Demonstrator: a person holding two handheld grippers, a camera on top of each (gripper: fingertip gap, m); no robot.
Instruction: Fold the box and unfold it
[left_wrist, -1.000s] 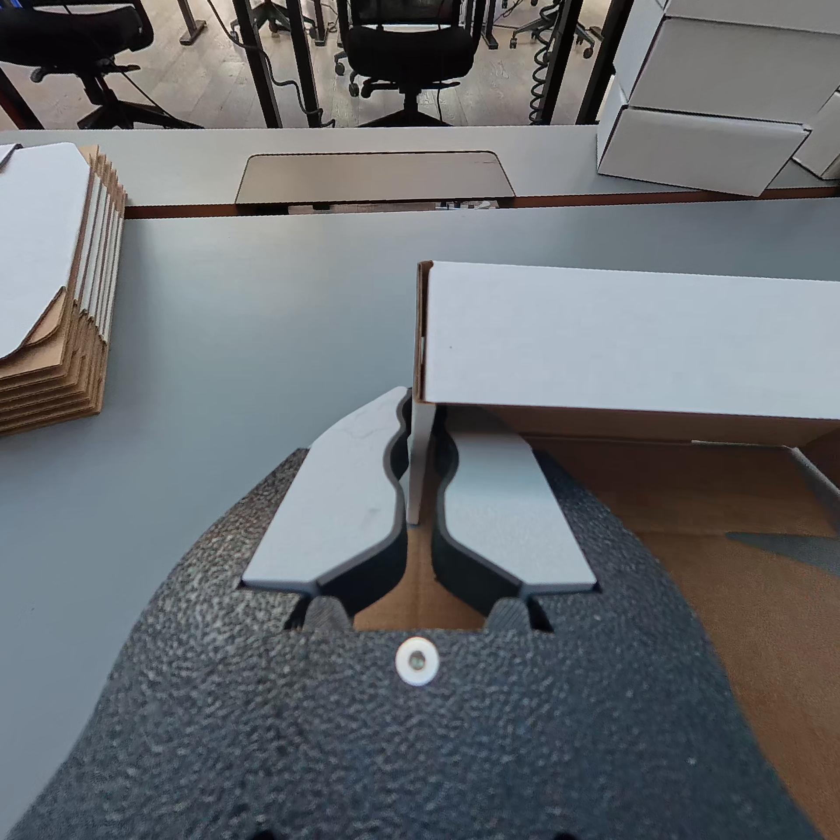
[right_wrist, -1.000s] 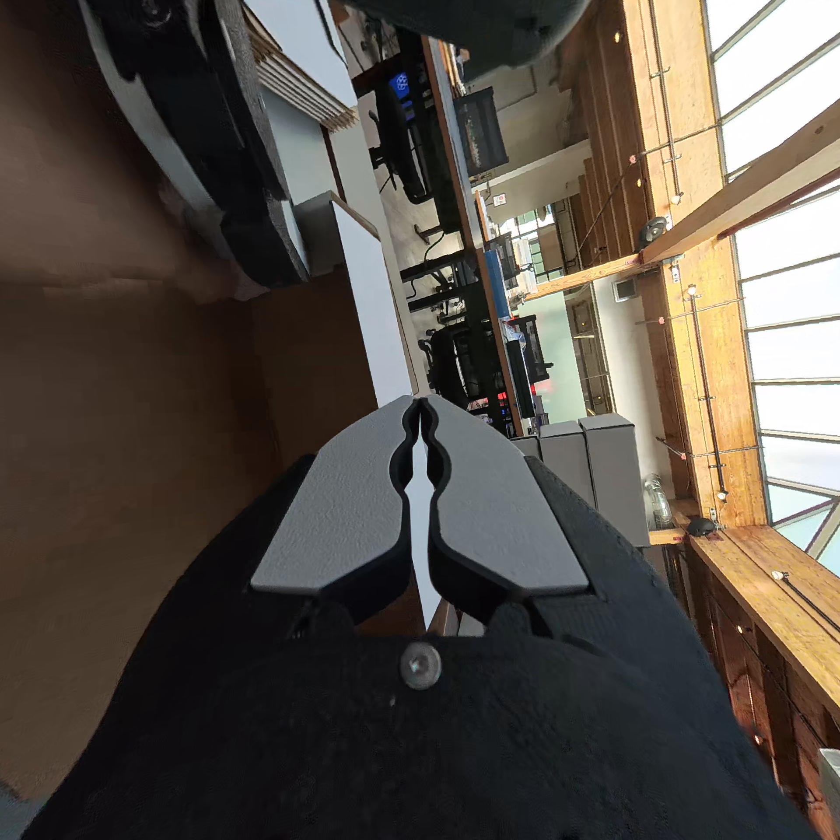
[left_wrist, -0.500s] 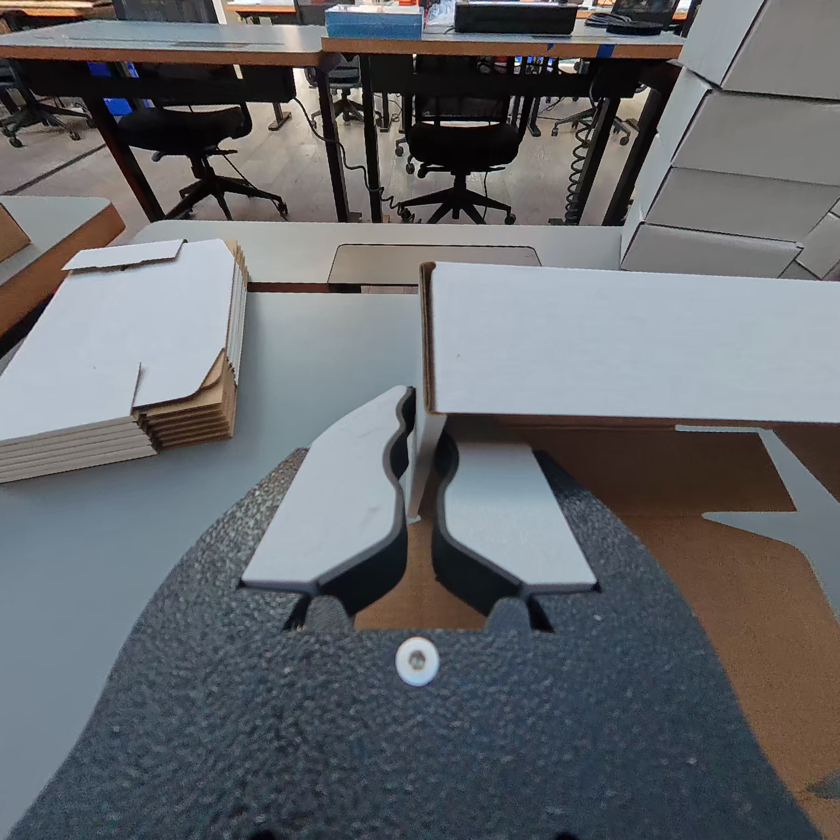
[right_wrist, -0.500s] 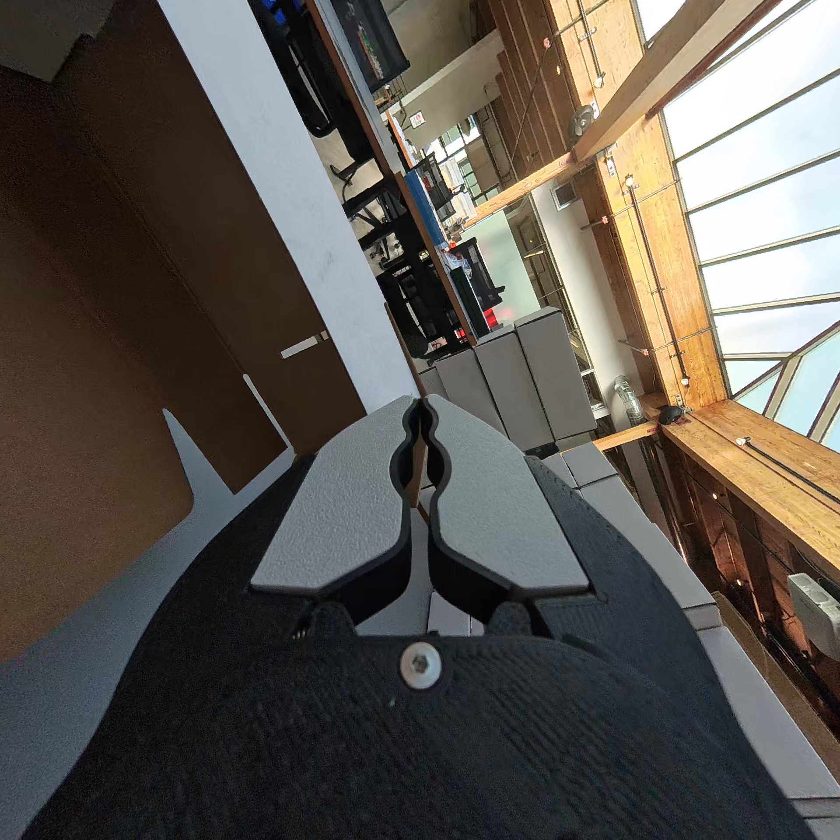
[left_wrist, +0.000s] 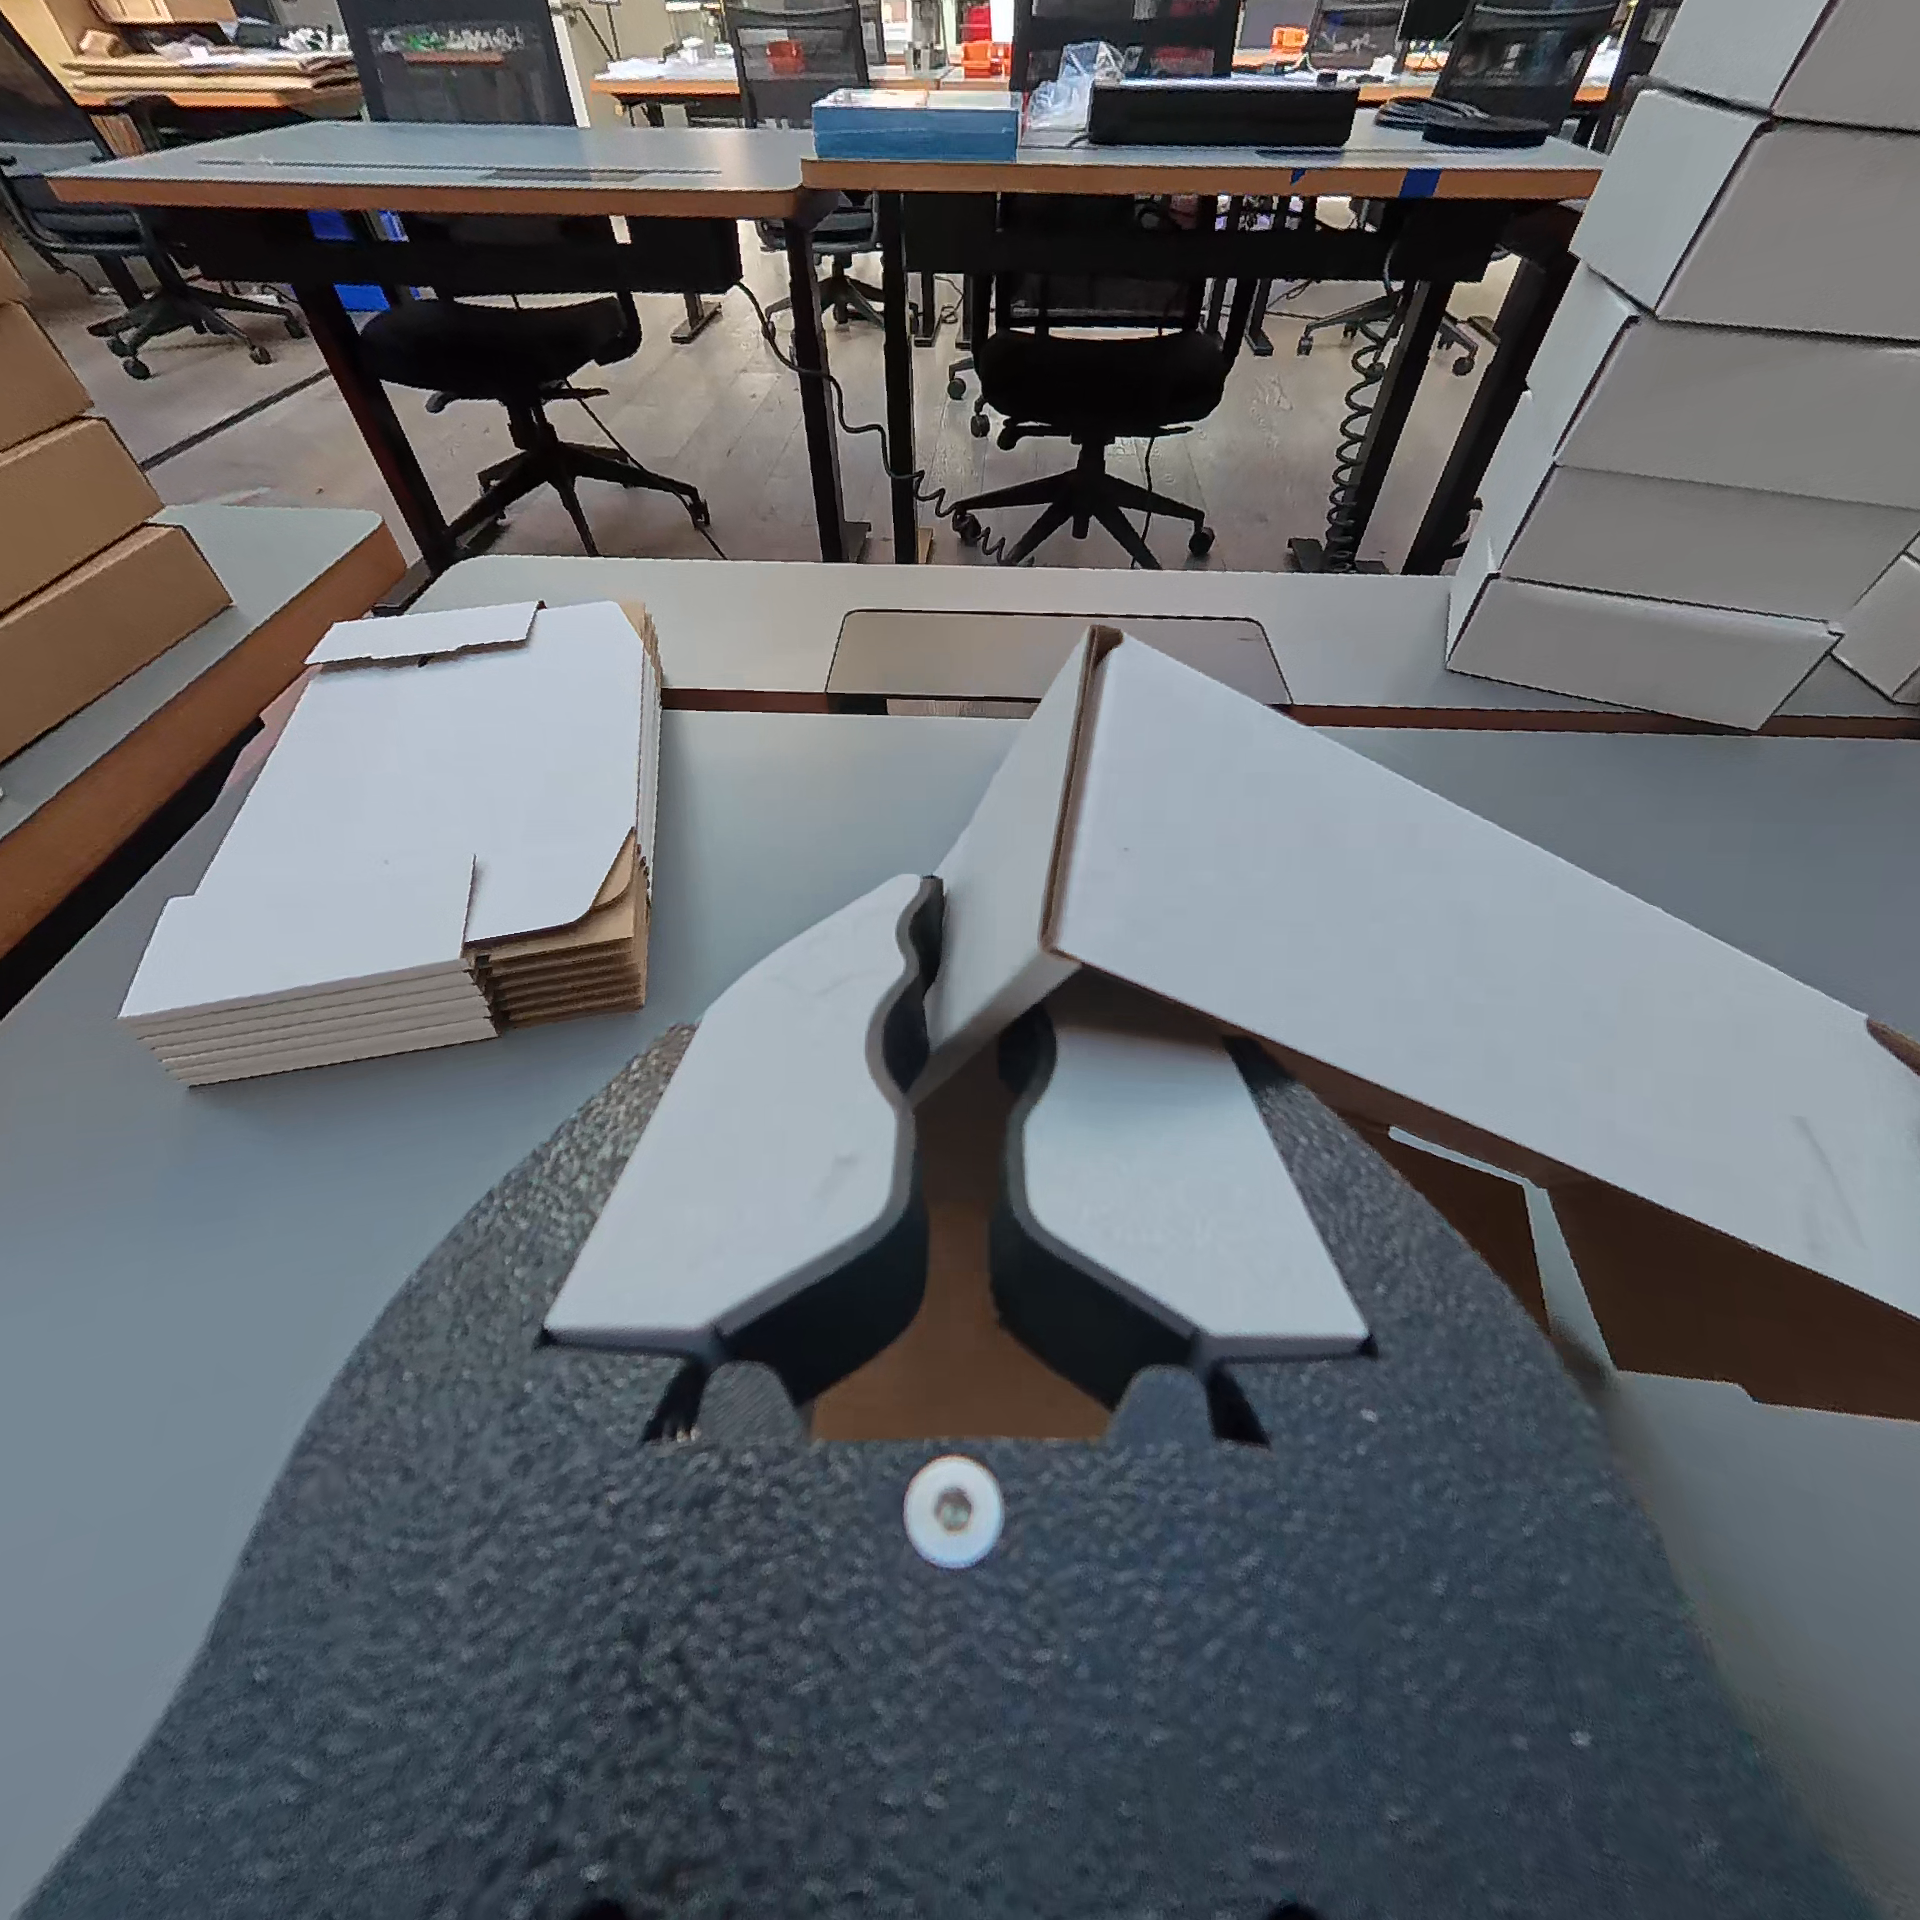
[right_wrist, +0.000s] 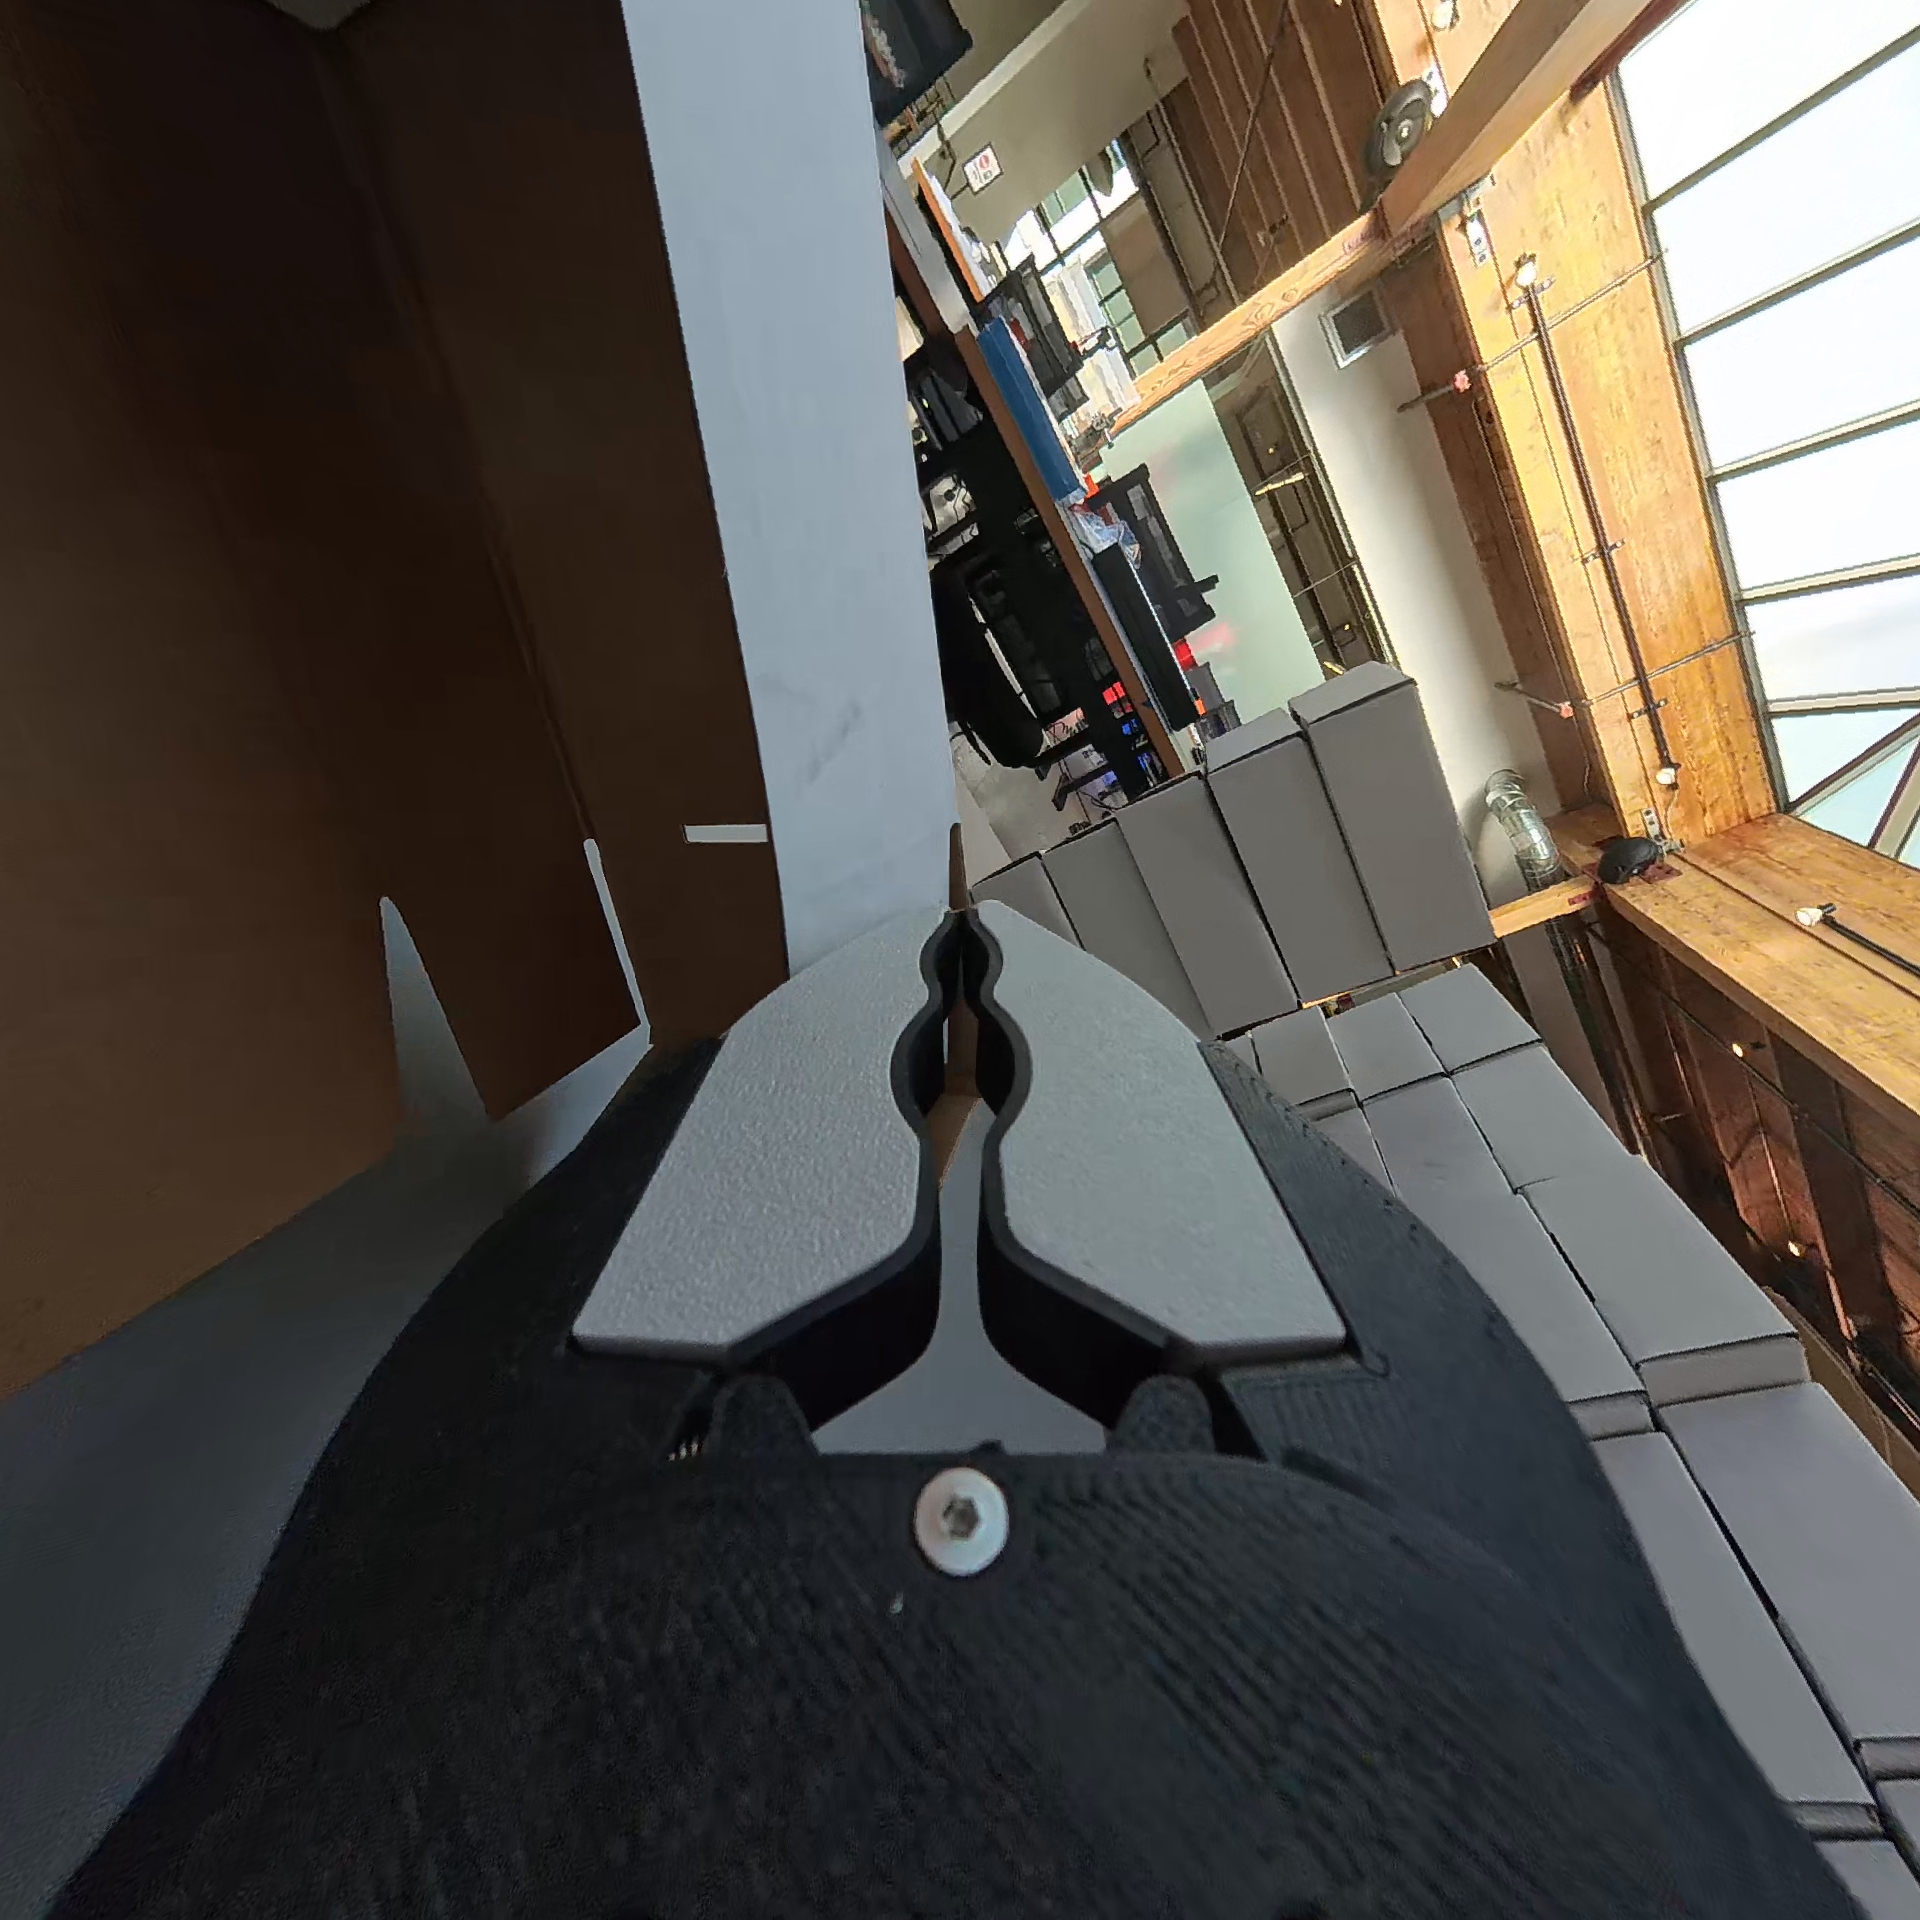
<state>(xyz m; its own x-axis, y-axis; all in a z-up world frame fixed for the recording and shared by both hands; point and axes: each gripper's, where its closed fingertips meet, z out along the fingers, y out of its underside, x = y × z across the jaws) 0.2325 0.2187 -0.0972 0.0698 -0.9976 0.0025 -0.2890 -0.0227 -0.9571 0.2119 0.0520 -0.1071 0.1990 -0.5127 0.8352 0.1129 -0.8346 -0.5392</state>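
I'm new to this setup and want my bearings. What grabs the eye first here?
The half-folded box, white outside and brown inside, fills the middle: the left gripper pinches its end flap, and the right gripper is shut on a thin cardboard edge. A stack of flat box blanks lies on the grey table to the left, and finished white boxes are piled at far right.

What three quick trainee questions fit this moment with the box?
1. True or false: the left gripper is shut on a side flap of the box.
2. Where does the stack of flat blanks lie? A) left of the box B) on the box C) right of the box
3. Fill in: the right gripper pinches a thin ____ edge.

Key: 1 true; 2 A; 3 cardboard.
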